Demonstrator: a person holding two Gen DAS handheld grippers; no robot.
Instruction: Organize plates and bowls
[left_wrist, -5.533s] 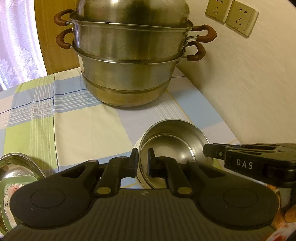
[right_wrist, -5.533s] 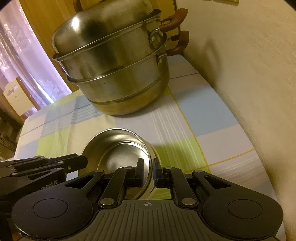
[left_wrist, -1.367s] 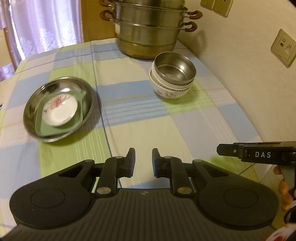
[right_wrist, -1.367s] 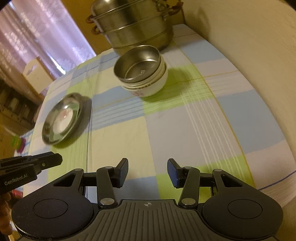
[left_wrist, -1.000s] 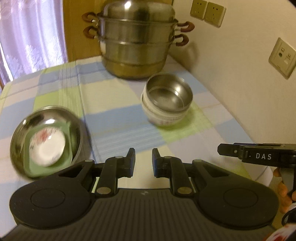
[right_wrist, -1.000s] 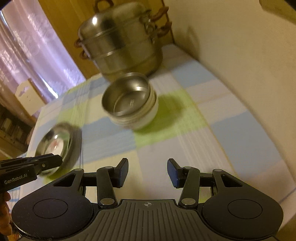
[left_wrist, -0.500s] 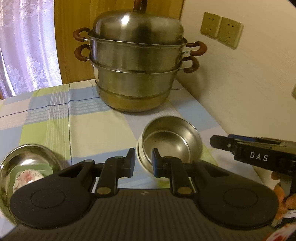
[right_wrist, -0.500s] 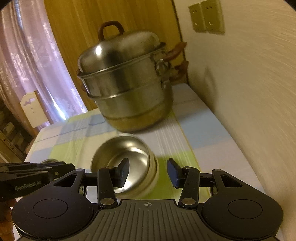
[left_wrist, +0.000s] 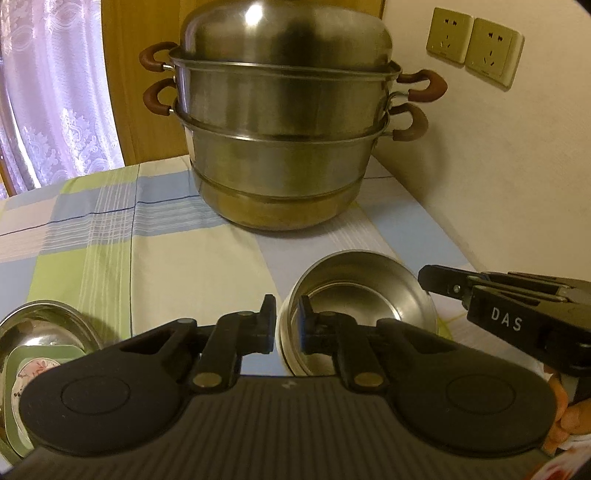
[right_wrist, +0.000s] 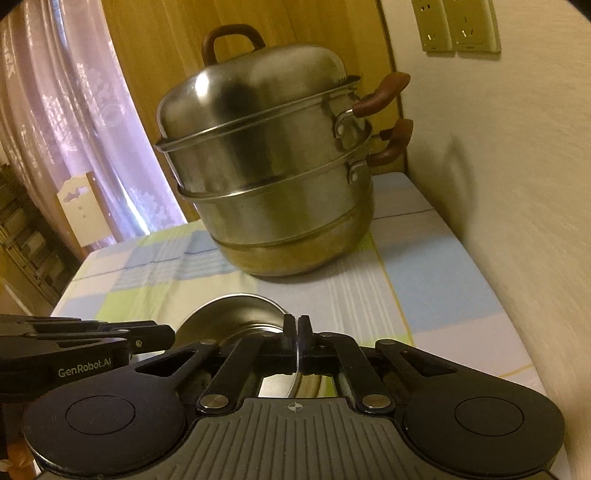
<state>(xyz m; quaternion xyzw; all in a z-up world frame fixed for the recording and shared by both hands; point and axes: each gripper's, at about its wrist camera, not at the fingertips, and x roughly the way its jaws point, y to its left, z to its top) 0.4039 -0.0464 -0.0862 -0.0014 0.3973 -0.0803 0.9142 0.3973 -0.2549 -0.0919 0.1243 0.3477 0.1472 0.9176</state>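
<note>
Dishware at far left in the left wrist view: a shallow round stainless-steel dish (left_wrist: 48, 308) sits on the surface, which is covered by a checked cloth of green, blue and cream (left_wrist: 110, 240). The dish holds a square green plate (left_wrist: 14, 360), and a small white saucer with a floral print (left_wrist: 33, 373) lies on that plate. The frame edge cuts off part of this stack.

Moving right, locate your left claw (left_wrist: 287, 321). Its jaws have just been closing and now stand nearly together over the near-left rim of the round stainless-steel bowl (left_wrist: 362, 291). One pad is outside the rim and the other inside. This bowl is nested in a white ceramic bowl (left_wrist: 282, 345), of which only a sliver of outer wall shows beside the pad. The nested pair rests on the surface, in front of a large two-tier stainless-steel steamer pot with a domed lid and brown handles (left_wrist: 284, 147). The pot stands at the back of the surface, near the wall.

Further right, your right claw (right_wrist: 297, 334) reaches the opposite side of the same stainless-steel bowl. Its jaws have just been closing and are now pressed together on the thin steel rim, which passes between the pads in the right wrist view. Part of your right hand (left_wrist: 565, 417) shows behind this tool.

At far right, two cream wall sockets (left_wrist: 474, 48) are mounted side by side above the pot.
</note>
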